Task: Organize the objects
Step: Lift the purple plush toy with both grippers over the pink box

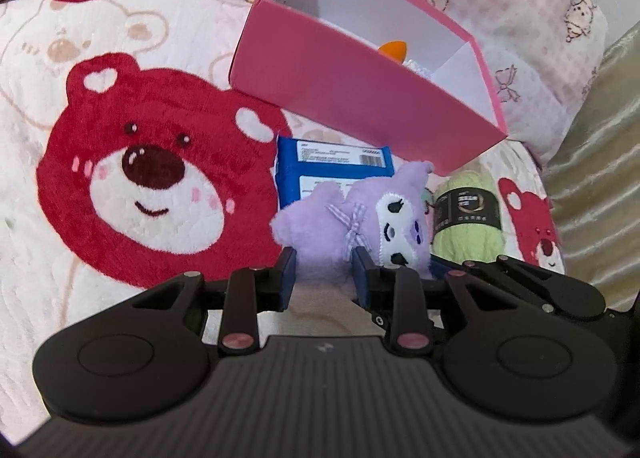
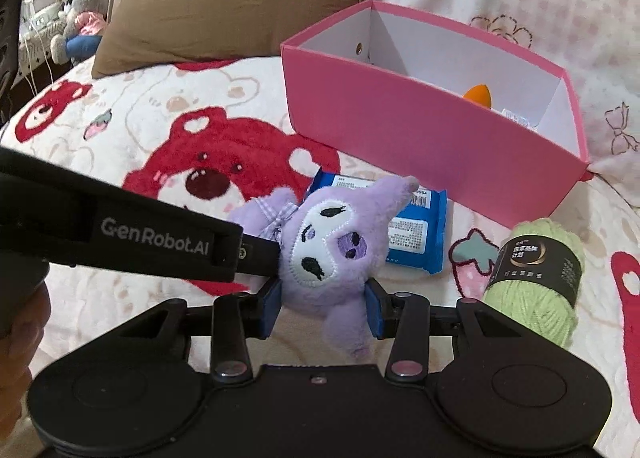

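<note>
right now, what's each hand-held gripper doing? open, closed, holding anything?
Left hand-held gripper: closed on the purple plush toy.
Right hand-held gripper: closed on the same purple plush toy, pads pressing its lower body.

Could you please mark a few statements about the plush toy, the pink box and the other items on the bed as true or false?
1. Both tongs grip the purple plush toy. True: the left tongs and right tongs each have it between their pads.
2. The pink box is closed with a lid. False: it is open on top, with an orange object visible inside.
3. The green yarn ball lies inside the box. False: it lies on the blanket, outside the box.
4. A blue packet shows behind the plush toy. True.
5. The blanket is printed with red bears. True.
</note>
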### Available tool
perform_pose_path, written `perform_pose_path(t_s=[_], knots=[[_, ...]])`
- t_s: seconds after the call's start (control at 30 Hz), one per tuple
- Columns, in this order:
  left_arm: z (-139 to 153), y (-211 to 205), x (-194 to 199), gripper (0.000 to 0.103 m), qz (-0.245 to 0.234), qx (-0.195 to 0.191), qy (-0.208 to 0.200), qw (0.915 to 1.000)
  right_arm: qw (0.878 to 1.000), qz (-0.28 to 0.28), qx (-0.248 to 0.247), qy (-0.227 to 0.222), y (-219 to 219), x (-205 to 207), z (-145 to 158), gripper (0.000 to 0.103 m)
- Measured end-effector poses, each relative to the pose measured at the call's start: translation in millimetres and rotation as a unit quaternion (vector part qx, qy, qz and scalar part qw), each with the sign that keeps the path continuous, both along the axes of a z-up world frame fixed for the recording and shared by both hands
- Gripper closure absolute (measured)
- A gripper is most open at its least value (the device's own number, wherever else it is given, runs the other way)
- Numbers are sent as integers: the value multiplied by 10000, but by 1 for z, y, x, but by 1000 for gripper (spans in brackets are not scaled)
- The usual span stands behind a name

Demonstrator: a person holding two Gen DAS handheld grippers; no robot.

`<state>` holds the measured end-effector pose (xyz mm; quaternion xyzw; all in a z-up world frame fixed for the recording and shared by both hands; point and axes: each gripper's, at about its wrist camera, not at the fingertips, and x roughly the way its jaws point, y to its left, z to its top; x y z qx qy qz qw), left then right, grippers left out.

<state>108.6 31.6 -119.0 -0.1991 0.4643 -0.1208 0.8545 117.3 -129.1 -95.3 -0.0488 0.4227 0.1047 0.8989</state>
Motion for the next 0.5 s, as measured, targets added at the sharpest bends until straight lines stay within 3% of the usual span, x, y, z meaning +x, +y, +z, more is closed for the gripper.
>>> perform_pose_path(t_s=[0.33, 0.5], knots=[[34, 2, -7, 74, -180, 86, -184, 9996, 9996, -76, 266, -35, -2, -6, 33, 52], [55, -5, -12, 74, -348, 346, -426, 9979, 9994, -83, 330, -79, -5, -10, 48, 52]])
